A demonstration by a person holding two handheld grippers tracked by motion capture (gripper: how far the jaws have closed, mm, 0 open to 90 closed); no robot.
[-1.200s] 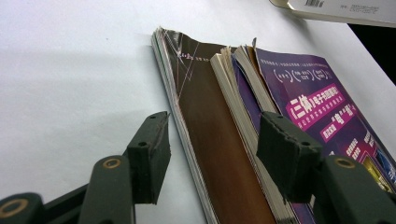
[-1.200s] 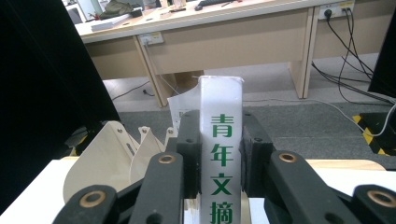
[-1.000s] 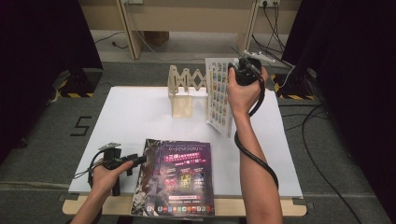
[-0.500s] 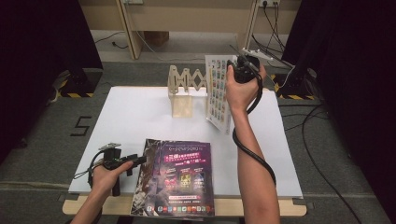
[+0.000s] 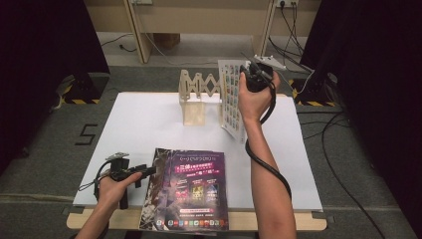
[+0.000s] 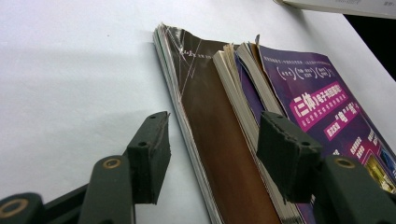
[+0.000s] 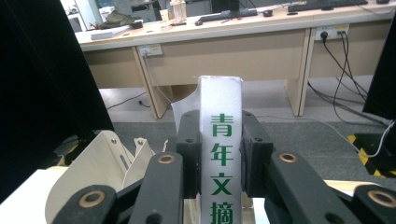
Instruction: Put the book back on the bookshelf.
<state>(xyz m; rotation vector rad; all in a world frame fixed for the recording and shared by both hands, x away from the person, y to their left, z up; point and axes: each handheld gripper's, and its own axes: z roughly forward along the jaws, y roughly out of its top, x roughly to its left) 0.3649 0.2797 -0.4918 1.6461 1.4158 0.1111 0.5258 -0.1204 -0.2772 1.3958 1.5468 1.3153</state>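
Jaws across magazine [image 7: 219, 154], cover hidden.

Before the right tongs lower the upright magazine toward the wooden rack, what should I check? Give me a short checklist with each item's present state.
1. Right tongs clamped on the white-spined magazine with green characters: ok, both pads press the spine.
2. Magazine held upright: ok, it hangs on edge beside the rack in the high view.
3. Pale wooden accordion rack standing on the white table: ok.
4. Which rack slot the magazine lines up with: cannot tell.
5. Left tongs open, out of the way: ok, jaws straddle the stack's edge without pressing.
6. Stack of magazines with purple cover on top at the near edge, apart from the rack: ok.
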